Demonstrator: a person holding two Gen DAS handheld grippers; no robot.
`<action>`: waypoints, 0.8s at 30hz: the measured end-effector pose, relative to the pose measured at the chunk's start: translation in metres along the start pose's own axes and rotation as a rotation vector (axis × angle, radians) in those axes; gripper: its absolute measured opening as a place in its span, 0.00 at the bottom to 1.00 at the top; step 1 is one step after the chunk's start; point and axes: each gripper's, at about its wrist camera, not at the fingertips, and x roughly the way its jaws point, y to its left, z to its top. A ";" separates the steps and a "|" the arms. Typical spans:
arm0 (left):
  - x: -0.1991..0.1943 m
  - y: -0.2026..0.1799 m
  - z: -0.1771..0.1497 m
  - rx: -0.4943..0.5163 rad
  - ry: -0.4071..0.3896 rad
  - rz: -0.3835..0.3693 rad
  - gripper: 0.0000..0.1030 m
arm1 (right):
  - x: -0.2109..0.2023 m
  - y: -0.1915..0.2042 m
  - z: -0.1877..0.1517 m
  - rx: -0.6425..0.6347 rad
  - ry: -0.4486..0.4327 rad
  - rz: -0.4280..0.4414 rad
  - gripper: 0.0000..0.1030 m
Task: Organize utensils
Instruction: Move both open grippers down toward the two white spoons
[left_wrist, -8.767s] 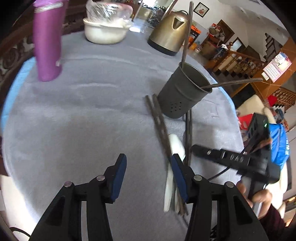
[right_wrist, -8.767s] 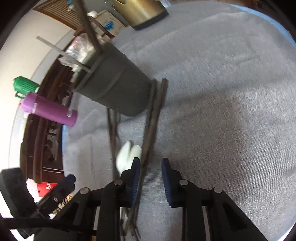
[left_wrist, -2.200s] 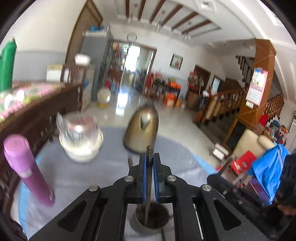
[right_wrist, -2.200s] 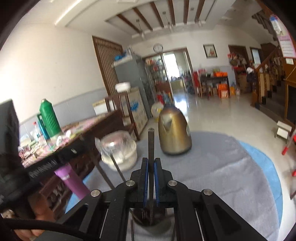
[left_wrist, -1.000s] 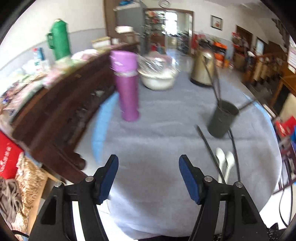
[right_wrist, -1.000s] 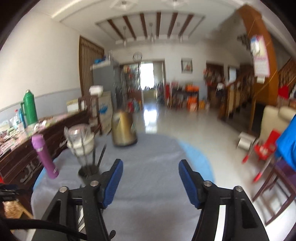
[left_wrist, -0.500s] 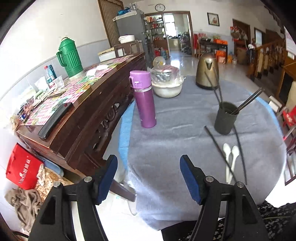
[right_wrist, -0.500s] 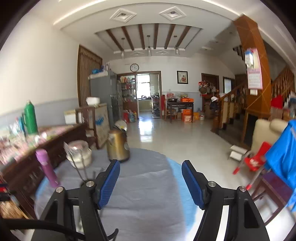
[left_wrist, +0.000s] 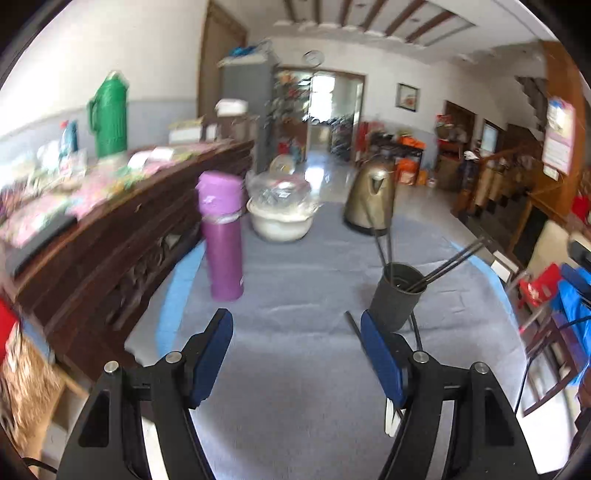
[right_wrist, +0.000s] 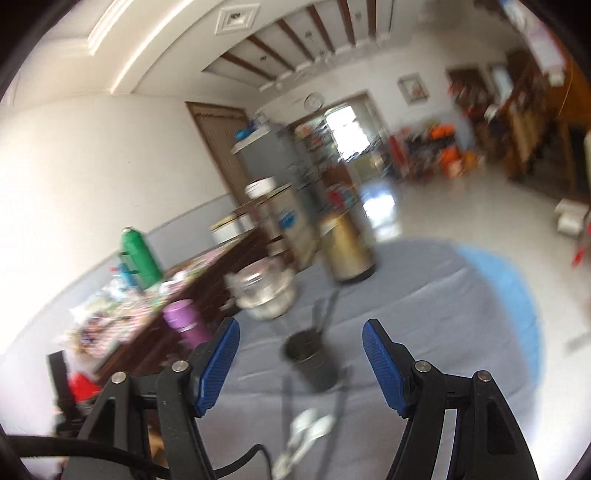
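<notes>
A dark utensil cup (left_wrist: 397, 297) stands on the grey tablecloth (left_wrist: 295, 369) with several chopsticks (left_wrist: 448, 264) leaning out of it. More dark chopsticks (left_wrist: 352, 325) and white spoons (left_wrist: 389, 417) lie on the cloth beside it, partly hidden by my left finger. My left gripper (left_wrist: 297, 356) is open and empty, above the cloth left of the cup. My right gripper (right_wrist: 301, 363) is open and empty, held above the cup (right_wrist: 314, 360). White spoons (right_wrist: 304, 430) and chopsticks (right_wrist: 286, 406) lie below it, blurred.
A purple flask (left_wrist: 221, 230), a covered white bowl (left_wrist: 279, 214) and a brass kettle (left_wrist: 369, 201) stand at the back of the table. A dark wooden sideboard (left_wrist: 122, 236) with a green thermos (left_wrist: 109, 114) runs along the left.
Both grippers had been shut on chopsticks over the cup, then opened and pulled back. Since half a second ago both have come closer to the table, the right tilting down toward the cup.
</notes>
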 end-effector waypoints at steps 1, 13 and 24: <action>0.002 -0.005 0.001 0.018 0.005 0.008 0.71 | 0.007 0.001 -0.006 0.007 0.015 0.001 0.69; 0.043 -0.029 -0.040 -0.047 0.206 -0.203 0.71 | 0.092 -0.032 -0.085 0.246 0.429 0.088 0.36; 0.088 -0.024 -0.068 -0.126 0.377 -0.261 0.52 | 0.178 -0.062 -0.155 0.453 0.741 0.019 0.33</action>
